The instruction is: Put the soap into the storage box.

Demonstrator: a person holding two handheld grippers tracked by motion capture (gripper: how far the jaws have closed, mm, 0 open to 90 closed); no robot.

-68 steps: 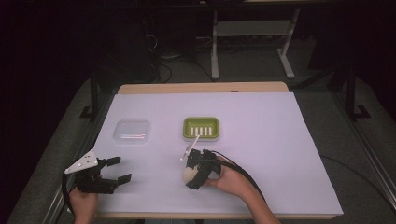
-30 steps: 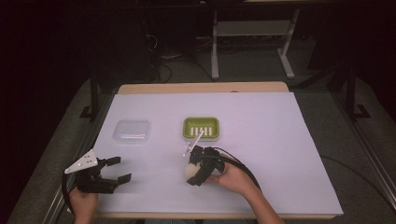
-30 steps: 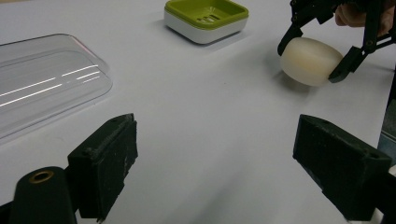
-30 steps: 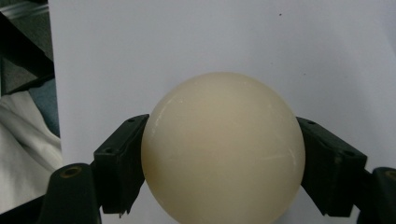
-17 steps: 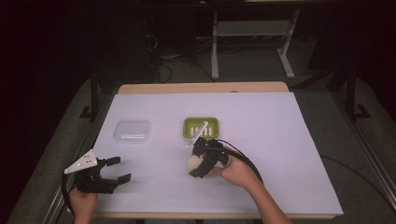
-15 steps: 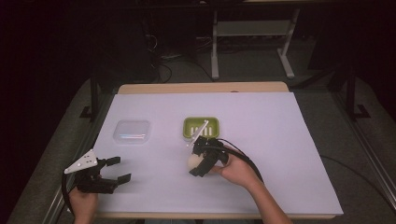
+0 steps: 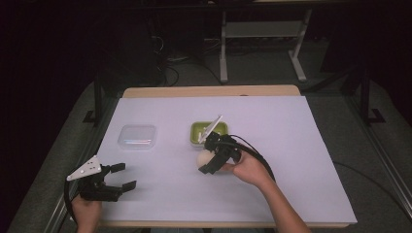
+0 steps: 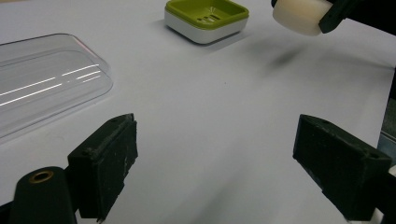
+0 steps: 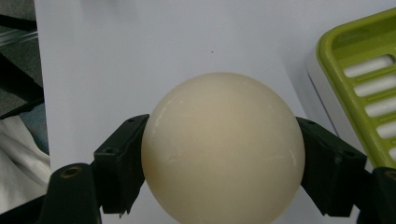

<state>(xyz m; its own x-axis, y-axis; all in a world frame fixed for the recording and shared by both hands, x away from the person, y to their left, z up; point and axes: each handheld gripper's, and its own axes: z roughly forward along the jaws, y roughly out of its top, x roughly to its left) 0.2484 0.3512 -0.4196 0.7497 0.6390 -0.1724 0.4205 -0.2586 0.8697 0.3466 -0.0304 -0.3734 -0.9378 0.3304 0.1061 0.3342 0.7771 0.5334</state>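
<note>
Right gripper (image 9: 223,154) clamps the soap (image 9: 223,149) by its sides, held just beside the green dish (image 7: 208,132), probably off the table. Keep the squeeze steady, centre it over the slots, lower gently. Left gripper (image 7: 112,177) sits with jaws apart, well away.

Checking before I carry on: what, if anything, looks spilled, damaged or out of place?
Nothing stands out. The cream soap bar sits whole in the right claw; the green soap dish and clear lid lie flat.

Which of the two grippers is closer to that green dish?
Right. The right gripper, clamping the cream soap, sits just in front of the green dish; the left gripper waits open, far off near the table's front-left corner.
</note>
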